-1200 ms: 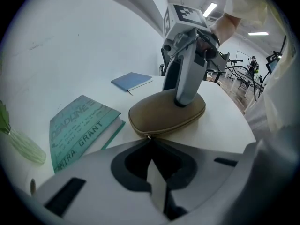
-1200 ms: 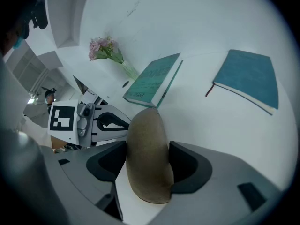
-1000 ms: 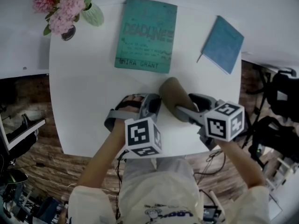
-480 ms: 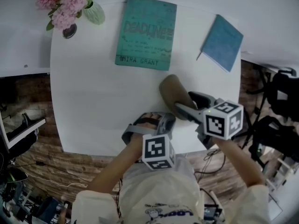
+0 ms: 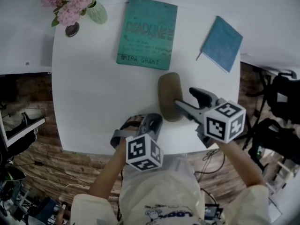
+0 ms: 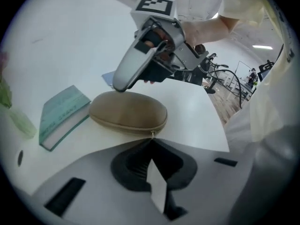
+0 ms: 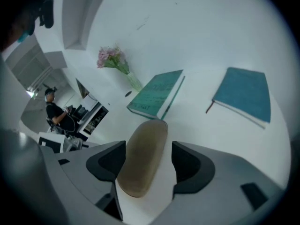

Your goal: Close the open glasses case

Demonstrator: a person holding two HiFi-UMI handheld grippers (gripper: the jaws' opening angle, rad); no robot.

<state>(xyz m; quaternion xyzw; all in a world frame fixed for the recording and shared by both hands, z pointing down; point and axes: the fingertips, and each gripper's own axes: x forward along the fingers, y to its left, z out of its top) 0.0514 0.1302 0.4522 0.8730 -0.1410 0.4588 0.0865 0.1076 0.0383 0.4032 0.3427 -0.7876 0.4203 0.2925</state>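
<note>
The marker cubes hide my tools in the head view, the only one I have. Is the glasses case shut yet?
Observer: In the left gripper view the glasses case looks shut along its near seam, zip pull hanging there.
Operator: Is my right tool gripping it?
Observer: No, its jaws stand apart; the case shows between them, bare table beside one.
Operator: And the left tool?
Observer: Shut, nothing in it.

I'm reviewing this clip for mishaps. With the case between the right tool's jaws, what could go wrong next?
1. The glasses case lies toward the near edge of the table, between the open jaws of the right tool; pulling away crookedly might drag it off.
2. Only part of its zip shows, so it may not be fully shut.
</note>
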